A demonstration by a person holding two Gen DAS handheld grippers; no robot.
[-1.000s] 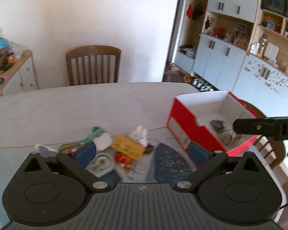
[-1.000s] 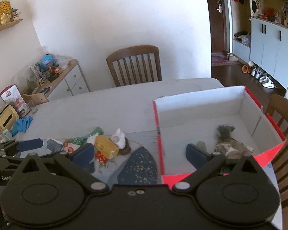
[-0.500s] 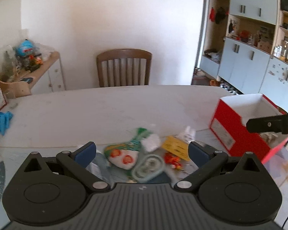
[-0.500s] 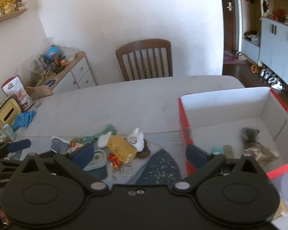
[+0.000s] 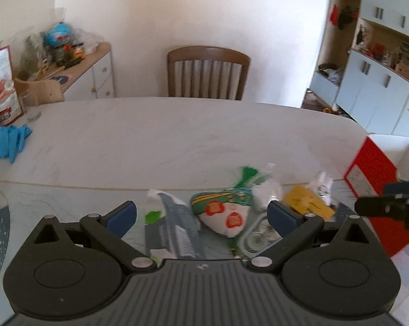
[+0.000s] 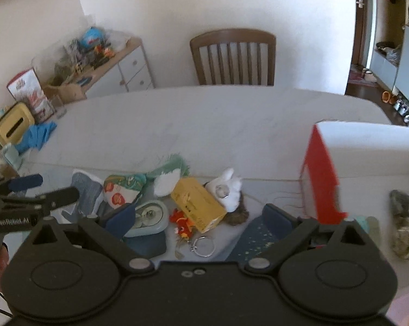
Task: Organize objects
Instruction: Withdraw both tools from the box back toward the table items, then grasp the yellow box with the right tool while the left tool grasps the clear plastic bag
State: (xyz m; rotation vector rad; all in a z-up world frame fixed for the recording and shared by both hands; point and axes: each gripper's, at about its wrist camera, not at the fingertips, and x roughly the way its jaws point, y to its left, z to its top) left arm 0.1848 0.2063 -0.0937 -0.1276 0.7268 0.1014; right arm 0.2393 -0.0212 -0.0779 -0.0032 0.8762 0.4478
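the left gripper (image 5: 201,214) and right gripper (image 6: 197,217) hover spread wide, empty, over clutter left of the red open-topped cardboard box (image 6: 322,179). the yellow rectangular carton (image 6: 197,203) lies flat, long axis running diagonally toward the near right. only the right view shows a grey furry lump (image 6: 402,226) inside the box.

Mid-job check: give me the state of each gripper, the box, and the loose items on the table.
Left gripper: open, empty, over the pile.
Right gripper: open, empty.
Red box: open, no lid, a grey bundle inside.
Yellow carton: lying on its side, on the table.
White pouch: on the table, outside the box.
Keyring: loose on the table.
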